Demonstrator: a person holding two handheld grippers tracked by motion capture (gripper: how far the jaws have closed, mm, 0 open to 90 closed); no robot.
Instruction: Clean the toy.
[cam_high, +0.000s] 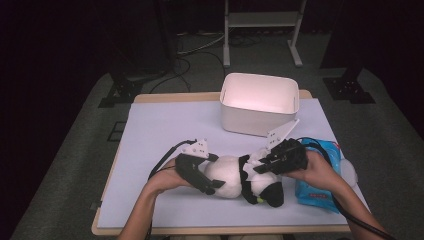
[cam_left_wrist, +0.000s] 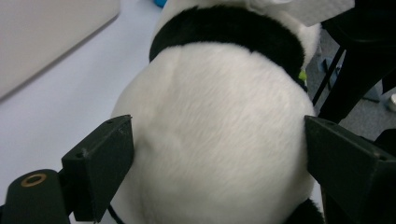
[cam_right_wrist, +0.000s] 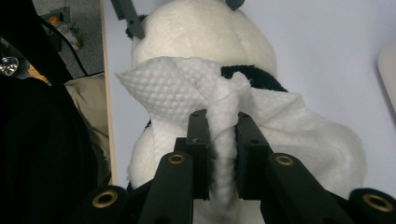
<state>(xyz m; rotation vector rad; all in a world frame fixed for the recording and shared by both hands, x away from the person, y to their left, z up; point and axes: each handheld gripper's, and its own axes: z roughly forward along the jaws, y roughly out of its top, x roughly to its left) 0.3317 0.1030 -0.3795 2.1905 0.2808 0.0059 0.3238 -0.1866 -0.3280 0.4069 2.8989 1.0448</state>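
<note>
At the table's near middle, the panda (cam_high: 235, 176) lay on its side. I had my left gripper (cam_high: 200, 176) spread wide around its white body, pads seemingly just off the fur. My right gripper (cam_right_wrist: 219, 122) pinched a wipe (cam_right_wrist: 187, 88), angled down over the panda's black band. Wiping looked barely begun, I judged; most of the fur remained.

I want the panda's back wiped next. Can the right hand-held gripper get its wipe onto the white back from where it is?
Probably yes: the right hand-held gripper pinches the wipe right over the panda, nothing between.
</note>
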